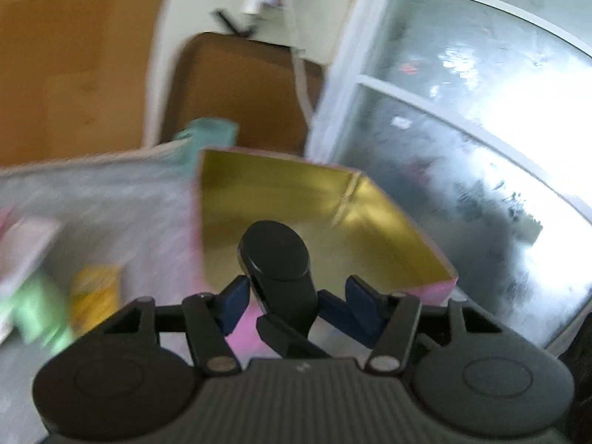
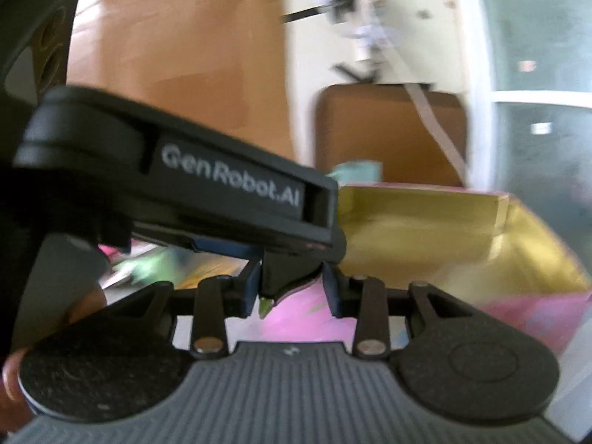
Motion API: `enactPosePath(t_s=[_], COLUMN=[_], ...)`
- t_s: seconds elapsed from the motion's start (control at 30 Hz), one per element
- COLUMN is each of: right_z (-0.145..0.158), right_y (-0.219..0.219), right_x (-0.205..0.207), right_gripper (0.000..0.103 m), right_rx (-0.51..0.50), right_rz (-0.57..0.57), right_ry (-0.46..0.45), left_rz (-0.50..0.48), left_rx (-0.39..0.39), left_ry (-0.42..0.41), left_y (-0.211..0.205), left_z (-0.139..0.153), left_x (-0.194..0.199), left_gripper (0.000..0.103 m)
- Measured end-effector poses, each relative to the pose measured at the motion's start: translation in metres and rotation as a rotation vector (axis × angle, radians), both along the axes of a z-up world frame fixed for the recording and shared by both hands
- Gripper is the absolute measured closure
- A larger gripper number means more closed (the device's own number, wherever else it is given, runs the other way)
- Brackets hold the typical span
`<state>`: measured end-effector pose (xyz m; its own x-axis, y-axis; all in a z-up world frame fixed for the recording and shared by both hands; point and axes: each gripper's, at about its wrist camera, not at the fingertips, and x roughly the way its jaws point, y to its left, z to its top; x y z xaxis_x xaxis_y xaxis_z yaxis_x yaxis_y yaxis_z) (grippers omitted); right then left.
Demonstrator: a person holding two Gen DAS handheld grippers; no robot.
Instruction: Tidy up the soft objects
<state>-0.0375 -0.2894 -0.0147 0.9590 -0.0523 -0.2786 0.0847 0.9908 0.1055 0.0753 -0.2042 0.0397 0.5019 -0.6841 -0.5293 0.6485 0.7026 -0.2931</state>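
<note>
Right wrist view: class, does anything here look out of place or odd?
Yes. The left gripper lies slantwise across the picture, its tip poking into the right gripper, in front of the pink box. The two tools look tangled.

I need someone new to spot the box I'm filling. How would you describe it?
Start at the big frosted window; at its foot, on the grey table, stands an open box. It is pink outside and shiny gold inside, which nothing beside it is: the small packets on the table's far side are green and yellow.

Pink box with gold lining, green and yellow packets, blue-padded black fingers.
</note>
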Motion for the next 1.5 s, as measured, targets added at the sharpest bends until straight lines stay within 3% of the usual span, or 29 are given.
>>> enactPosePath(t_s=[0.17, 0.27, 0.33, 0.53, 0.73, 0.87, 0.97, 1.07, 1.2, 1.33, 1.4, 1.43, 1.47, 1.5], right_z=[0.003, -0.002, -0.005, 0.001, 0.006, -0.003, -0.007, -0.012, -0.007, -0.008, -0.018, -0.025, -0.028, -0.025], right_y=[-0.077, -0.096, -0.102, -0.070, 0.012, 0.060, 0.085, 0.103, 0.107, 0.095, 0.097, 0.096, 0.095, 0.095], right_x=[0.030, 0.043, 0.044, 0.010, 0.003, 0.037, 0.074, 0.092, 0.110, 0.151, 0.181, 0.193, 0.198, 0.196], right_gripper=[0.063, 0.061, 0.058, 0.058, 0.058, 0.058, 0.057, 0.055, 0.053, 0.053, 0.052, 0.056, 0.077, 0.084], right_rx=[0.076, 0.115, 0.122, 0.129, 0.119, 0.113, 0.114, 0.107, 0.248, 0.469, 0.553, 0.619, 0.670, 0.691], right_rz=[-0.130, -0.164, -0.195, -0.186, 0.045, 0.163, 0.216, 0.214, 0.260, 0.196, 0.152, 0.160, 0.181, 0.183], right_ry=[0.075, 0.141, 0.144, 0.051, 0.066, 0.157, 0.208, 0.250, 0.254, 0.273, 0.330, 0.362, 0.374, 0.356], left_rz=[-0.092, -0.086, -0.065, -0.021, 0.254, 0.446, 0.498, 0.487, 0.474, 0.467, 0.470, 0.471, 0.474, 0.476], left_rx=[-0.051, -0.057, -0.065, -0.090, 0.057, 0.104, 0.097, 0.014, -0.007, -0.014, -0.014, -0.020, -0.030, -0.037], left_ry=[0.087, 0.164, 0.173, 0.031, -0.108, -0.091, -0.067, -0.047, -0.021, -0.031, -0.027, -0.018, -0.008, 0.002], left_y=[-0.077, -0.097, -0.094, -0.002, 0.138, 0.202, 0.223, 0.230, 0.232, 0.236, 0.235, 0.237, 0.238, 0.240], left_z=[-0.014, -0.033, -0.037, -0.016, -0.035, -0.070, -0.087, -0.086, -0.086, -0.087, -0.089, -0.089, -0.090, -0.090], left_x=[0.047, 0.060, 0.056, 0.029, -0.011, -0.013, -0.005, 0.000, -0.001, -0.004, -0.002, -0.001, -0.001, 0.001], left_gripper=[0.043, 0.041, 0.041, 0.036, 0.032, 0.033, 0.034, 0.032, 0.032, 0.032, 0.032, 0.032, 0.032, 0.032])
